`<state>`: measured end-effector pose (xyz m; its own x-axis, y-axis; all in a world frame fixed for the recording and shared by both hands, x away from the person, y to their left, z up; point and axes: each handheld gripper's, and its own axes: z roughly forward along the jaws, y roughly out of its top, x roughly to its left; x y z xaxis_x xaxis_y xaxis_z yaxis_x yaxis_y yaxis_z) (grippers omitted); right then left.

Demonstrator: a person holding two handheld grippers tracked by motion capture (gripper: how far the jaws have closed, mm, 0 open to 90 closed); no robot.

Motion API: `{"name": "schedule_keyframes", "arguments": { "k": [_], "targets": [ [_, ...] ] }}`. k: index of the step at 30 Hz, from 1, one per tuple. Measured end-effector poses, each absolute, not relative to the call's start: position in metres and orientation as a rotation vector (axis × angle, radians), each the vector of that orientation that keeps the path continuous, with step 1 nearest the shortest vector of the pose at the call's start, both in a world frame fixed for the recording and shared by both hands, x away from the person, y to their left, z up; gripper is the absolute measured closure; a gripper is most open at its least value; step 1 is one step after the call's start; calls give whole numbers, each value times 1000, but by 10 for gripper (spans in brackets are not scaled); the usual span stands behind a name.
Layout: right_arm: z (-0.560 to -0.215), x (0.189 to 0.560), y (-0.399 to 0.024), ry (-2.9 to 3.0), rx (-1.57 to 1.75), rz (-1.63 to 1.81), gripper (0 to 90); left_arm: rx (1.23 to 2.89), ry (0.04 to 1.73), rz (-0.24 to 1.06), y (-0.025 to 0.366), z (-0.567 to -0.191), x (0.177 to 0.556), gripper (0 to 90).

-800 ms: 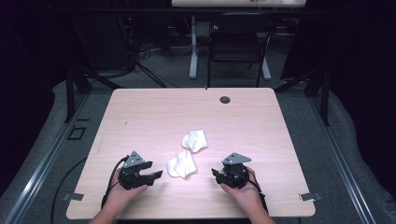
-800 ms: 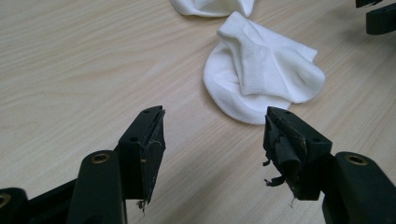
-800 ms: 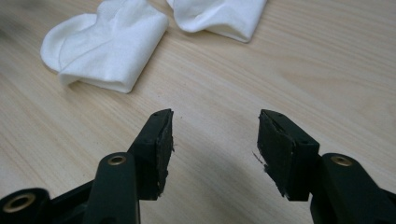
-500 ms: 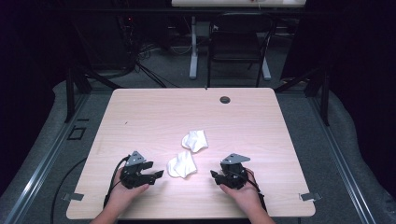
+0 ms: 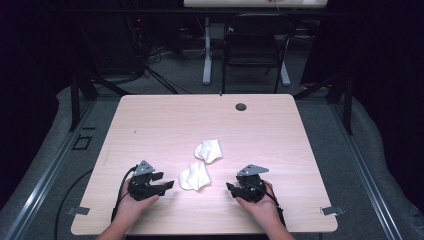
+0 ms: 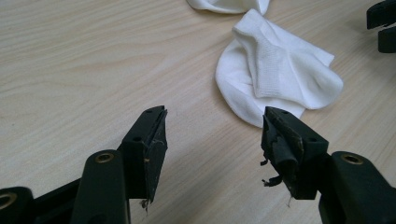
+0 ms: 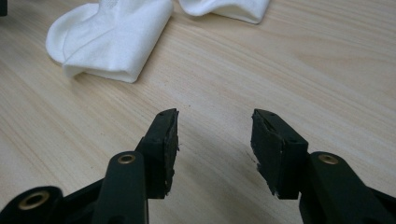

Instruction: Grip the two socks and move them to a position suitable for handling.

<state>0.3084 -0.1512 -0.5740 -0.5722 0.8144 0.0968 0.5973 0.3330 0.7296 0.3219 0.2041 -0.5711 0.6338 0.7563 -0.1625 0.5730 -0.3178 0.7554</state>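
Two white socks lie on the wooden table. The nearer sock is folded and sits between my two grippers; the farther sock lies just behind it. My left gripper rests low on the table to the left of the nearer sock, open, with bare wood between its jaws. My right gripper sits to the right of that sock, open too, nothing between its jaws. A hand holds each gripper at the table's front edge.
A small dark round grommet is set into the table near its far edge. Beyond the table stand a black chair and a white desk leg, with cables on the floor. The other gripper's jaws show at the left gripper view's right edge.
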Motion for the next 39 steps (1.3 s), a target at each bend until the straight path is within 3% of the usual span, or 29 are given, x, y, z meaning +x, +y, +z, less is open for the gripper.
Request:
{"name": "schedule_keyframes", "arguments": {
  "k": [10,21,32,39],
  "targets": [
    [-572,309,-150,2313,1279,1082,569,2034,1034,309,198,-571,323,480],
    [-557,307,-140,2329,1225,1111,596,2029,1028,316,195,-570,324,460],
    [-546,331,-107,2390,1168,1097,799,2041,1027,288,196,-571,323,499],
    [-552,342,-90,2412,1170,1106,876,2053,1012,301,196,-571,321,491]
  ]
}}
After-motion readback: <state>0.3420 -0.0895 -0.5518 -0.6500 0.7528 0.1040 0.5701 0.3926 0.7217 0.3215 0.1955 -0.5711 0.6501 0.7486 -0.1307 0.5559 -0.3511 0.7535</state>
